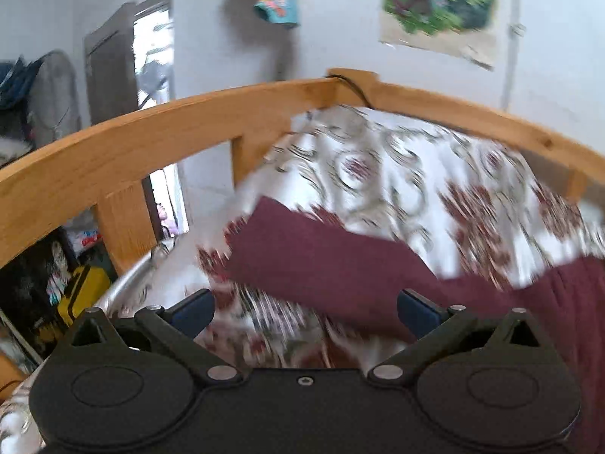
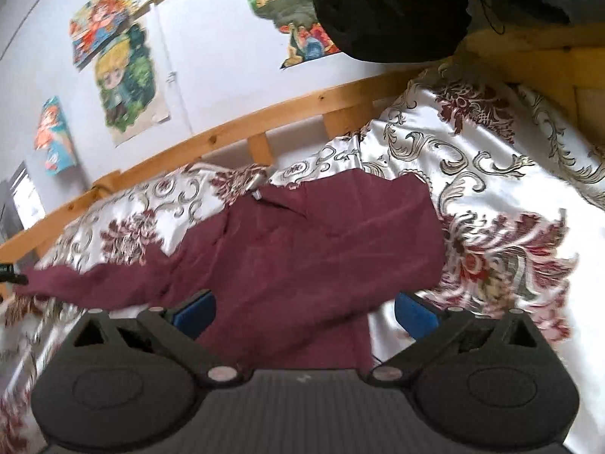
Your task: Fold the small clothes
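A maroon garment [image 2: 302, 242] lies spread flat on a white bed cover with dark red floral print [image 2: 491, 174]. My right gripper [image 2: 304, 312] hovers over the garment's near edge with its blue pads [image 2: 194, 312] wide apart; the cloth lies under the gap and neither pad presses on it. In the left wrist view, which is blurred, the same maroon garment [image 1: 340, 265] stretches across from the middle to the right. My left gripper [image 1: 304, 312] stands open above its near edge and the patterned cover, with nothing between the pads.
A wooden bed rail [image 1: 189, 121] curves along the far side and the left end. Posters [image 2: 128, 75] hang on the white wall behind. A dark bundle [image 2: 378, 7] sits at the bed's upper right corner. A yellow case [image 1: 81, 291] stands beyond the rail at left.
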Tool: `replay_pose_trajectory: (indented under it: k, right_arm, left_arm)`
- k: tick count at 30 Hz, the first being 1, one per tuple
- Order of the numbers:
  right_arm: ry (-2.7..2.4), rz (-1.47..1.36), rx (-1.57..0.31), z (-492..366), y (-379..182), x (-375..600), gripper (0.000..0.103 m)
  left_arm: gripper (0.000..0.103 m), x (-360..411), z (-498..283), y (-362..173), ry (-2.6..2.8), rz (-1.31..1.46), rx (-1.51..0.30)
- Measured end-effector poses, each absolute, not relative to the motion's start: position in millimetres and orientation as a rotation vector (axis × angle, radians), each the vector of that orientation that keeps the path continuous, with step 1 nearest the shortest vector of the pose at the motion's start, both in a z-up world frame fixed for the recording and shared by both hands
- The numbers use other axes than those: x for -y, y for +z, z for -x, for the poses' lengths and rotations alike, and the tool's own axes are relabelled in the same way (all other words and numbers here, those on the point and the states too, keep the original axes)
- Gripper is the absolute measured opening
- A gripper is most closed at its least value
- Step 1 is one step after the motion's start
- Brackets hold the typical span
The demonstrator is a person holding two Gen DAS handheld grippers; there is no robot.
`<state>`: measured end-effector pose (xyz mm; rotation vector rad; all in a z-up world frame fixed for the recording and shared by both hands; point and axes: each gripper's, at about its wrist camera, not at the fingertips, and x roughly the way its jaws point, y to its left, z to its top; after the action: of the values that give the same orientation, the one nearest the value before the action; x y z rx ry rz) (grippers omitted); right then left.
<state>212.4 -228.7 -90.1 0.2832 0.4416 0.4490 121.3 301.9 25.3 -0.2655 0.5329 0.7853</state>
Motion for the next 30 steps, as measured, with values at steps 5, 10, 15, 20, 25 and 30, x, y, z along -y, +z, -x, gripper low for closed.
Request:
replay_pose_trajectory:
  k: [5,10,15,20,25,30]
  right_arm:
    - [0.489,-0.315,-0.494,-213.9,-104.4,198.9,0.103]
    - [0.534,-0.308,-0.549,-205.3,-123.5,201.4,0.103]
    - [0.511,-0.354,-0.583,-207.8,-130.2,213.6,0.103]
    - [0.511,-0.344,-0.580,-204.9,-128.2,213.2,0.103]
    - [0.506,-0.351,-0.589,-206.2,-126.1,213.8,0.103]
    - [0.493,-0.342,-0.592,-204.7,-118.0,214.8,0.103]
  left_arm:
    - [0.079,-336.6,-134.3,20.6,0.870,0.365,-0.524]
    - [0.010,-334.8,-137.3,20.8,0.947,0.360,-0.482]
    - [0.006,-303.8,-120.2,45.7,0.930,0.239,-0.327]
    - [0.006,-285.7,-92.7,65.3,0.914,0.205,-0.207]
    - [0.006,-285.9,-90.5,63.3,0.898,0.236,-0.220]
    - [0.006,-260.0,-96.4,77.5,0.772,0.240,-0.156]
